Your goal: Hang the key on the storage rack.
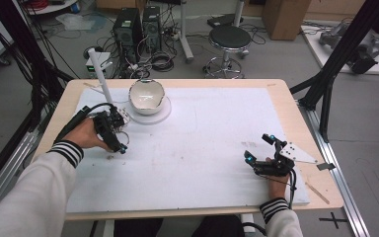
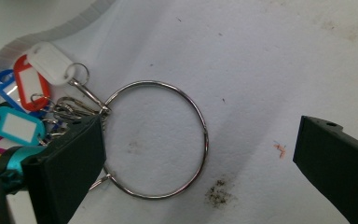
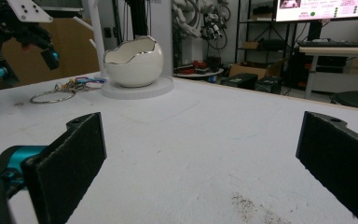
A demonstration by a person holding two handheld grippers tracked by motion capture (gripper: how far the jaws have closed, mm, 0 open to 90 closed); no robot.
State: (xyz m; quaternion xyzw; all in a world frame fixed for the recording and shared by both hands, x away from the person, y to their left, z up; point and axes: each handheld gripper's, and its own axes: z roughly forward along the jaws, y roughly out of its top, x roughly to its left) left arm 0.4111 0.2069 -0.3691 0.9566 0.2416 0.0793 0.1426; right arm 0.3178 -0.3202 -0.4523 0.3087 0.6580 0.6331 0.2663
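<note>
The left tool (image 2: 200,158) is held spread over a large silver metal key ring (image 2: 156,139) near the desk's (image 1: 296,123) far-left corner; the right tool (image 3: 200,163) is likewise spread.

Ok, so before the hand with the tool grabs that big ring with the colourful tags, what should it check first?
1. Left tool open wide enough: ok, its jaws stand apart.
2. Ring between the jaws: ok, it lies flat on the white mat between them.
3. One jaw already covers the ring's edge near the tags: not ok, it may push the ring instead of gripping it.
4. Tags clear of the grip: cannot tell, some are hidden behind the jaw.
5. Bowl out of the way: ok, it sits apart on its round white base.
6. Right tool out of the way: ok, open and far across the mat.
</note>
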